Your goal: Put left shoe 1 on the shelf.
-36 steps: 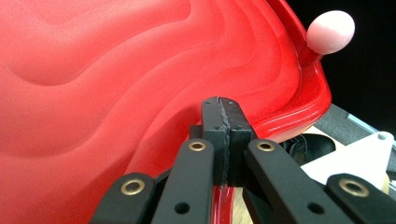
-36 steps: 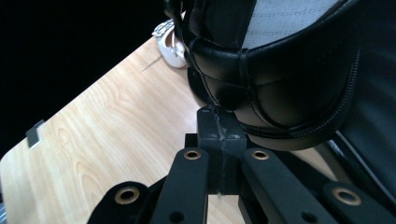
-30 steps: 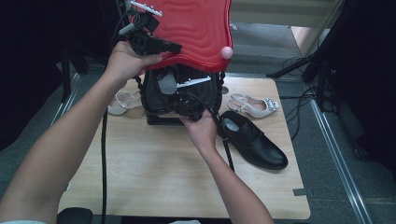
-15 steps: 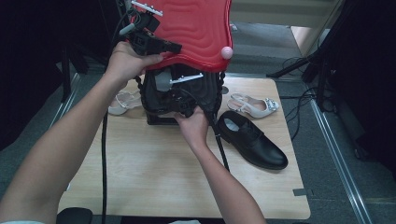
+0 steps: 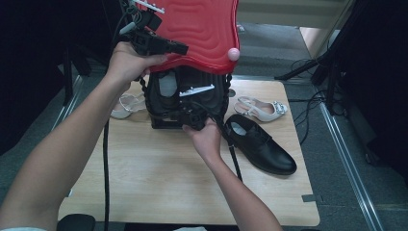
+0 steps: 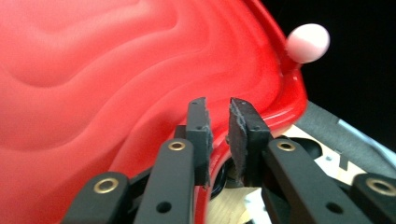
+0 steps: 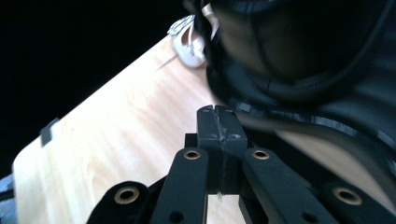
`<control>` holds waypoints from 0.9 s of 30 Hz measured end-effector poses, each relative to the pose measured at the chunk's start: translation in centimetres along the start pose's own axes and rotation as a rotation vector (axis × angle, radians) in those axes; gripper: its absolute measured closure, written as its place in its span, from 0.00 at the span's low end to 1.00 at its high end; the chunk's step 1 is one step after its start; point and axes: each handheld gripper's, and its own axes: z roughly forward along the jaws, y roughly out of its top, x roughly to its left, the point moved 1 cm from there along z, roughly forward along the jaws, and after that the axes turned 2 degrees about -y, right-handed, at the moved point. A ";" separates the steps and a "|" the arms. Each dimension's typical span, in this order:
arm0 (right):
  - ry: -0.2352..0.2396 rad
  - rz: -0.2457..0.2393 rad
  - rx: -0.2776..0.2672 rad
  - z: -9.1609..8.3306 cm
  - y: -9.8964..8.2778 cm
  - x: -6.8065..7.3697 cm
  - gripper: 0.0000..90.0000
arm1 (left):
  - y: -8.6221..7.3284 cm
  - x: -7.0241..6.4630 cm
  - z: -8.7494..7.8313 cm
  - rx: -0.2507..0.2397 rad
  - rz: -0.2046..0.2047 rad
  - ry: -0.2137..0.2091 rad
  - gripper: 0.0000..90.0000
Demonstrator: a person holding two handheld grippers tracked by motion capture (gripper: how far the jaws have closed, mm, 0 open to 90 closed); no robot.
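At the far middle of the counter [image 5: 159, 187] we are seeing a black case [image 5: 187, 103] standing with its red lid [image 5: 202, 33] swung up and back, the lid's long axis running across the counter and its rim facing us. Our left gripper [image 6: 218, 140] is straddling that rim, its fingers having just been opening, a narrow gap showing between the pads. Our right gripper [image 7: 218, 140], fingers pressed fully together on nothing, is sitting at the case's front base. A black shoe [image 5: 262, 147] is lying to the right, toe pointing near-right.
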 end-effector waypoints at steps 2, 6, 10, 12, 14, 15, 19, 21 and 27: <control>0.005 -0.014 -0.009 -1.0 -0.9 0.2 0.99 | 0.0 -0.4 -0.4 0.008 0.010 -0.013 0.82; 0.026 -0.013 -0.007 -2.7 -2.4 0.1 0.93 | -0.8 -1.2 -1.0 0.031 0.017 -0.027 0.75; 0.035 -0.022 -0.012 -4.0 -3.3 0.1 0.88 | -1.5 -1.8 -1.3 0.040 0.029 -0.037 0.68; 0.049 -0.029 -0.015 -4.7 -3.8 0.0 0.82 | -2.2 -2.2 -1.6 0.042 0.035 -0.044 0.64; 0.064 -0.058 -0.028 -5.3 -4.3 -0.2 0.80 | -2.9 -2.3 -1.9 0.040 0.031 -0.051 0.61; 0.072 -0.050 -0.026 -6.1 -4.8 -0.5 0.78 | -3.3 -2.2 -2.0 0.038 0.029 -0.050 0.59; 0.085 -0.030 -0.025 -7.0 -5.5 -1.0 0.75 | -4.9 -2.1 -2.2 0.059 0.017 -0.056 0.55; 0.080 -0.028 -0.028 -7.8 -6.1 -1.6 0.72 | -5.8 -2.1 -2.2 0.060 0.012 -0.069 0.53; 0.090 0.011 -0.001 -9.4 -7.7 -3.3 0.65 | -8.6 -2.1 -2.0 0.085 0.010 -0.092 0.47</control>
